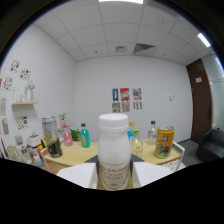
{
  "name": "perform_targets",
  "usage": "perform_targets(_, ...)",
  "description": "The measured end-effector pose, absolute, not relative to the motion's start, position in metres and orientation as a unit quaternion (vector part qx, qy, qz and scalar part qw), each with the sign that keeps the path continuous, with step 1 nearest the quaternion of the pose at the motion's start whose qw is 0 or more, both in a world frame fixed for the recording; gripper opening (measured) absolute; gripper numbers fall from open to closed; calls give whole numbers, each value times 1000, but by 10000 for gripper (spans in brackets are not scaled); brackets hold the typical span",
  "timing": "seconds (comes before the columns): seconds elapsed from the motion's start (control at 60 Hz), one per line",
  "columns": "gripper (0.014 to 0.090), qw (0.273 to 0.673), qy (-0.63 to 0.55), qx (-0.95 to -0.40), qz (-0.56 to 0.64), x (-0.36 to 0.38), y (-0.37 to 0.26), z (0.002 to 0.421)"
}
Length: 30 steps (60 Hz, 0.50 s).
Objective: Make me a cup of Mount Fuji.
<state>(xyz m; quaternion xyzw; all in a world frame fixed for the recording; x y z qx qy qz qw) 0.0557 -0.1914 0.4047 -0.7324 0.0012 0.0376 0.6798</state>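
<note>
A white bottle (pixel 114 145) with a white cap and a pale label stands upright between my gripper's two white fingers (pixel 80 175), held up close to the camera. Both fingers press against its sides, so my gripper (pixel 114 176) is shut on it. The bottle's base is hidden below. Beyond the fingers, on a light wooden table (pixel 95 152), stand a tall dark can (pixel 51 136), a pink bottle (pixel 67 136), a teal bottle (pixel 84 136), clear bottles (pixel 136 142) and a yellow-and-red can (pixel 164 142).
White walls close off the room, with posters (pixel 126 100) on the far wall. A shelf (pixel 24 104) and pinned pictures are on the wall beside the dark can. A dark door (pixel 201 100) stands beyond the yellow can. Small items (pixel 30 150) crowd the table's near end.
</note>
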Motion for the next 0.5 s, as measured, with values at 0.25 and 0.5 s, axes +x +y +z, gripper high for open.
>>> perform_targets(0.25, 474, 630, 23, -776, 33, 101, -225, 255)
perform_targets(0.5, 475, 583, 25, -811, 42, 123, -221, 146)
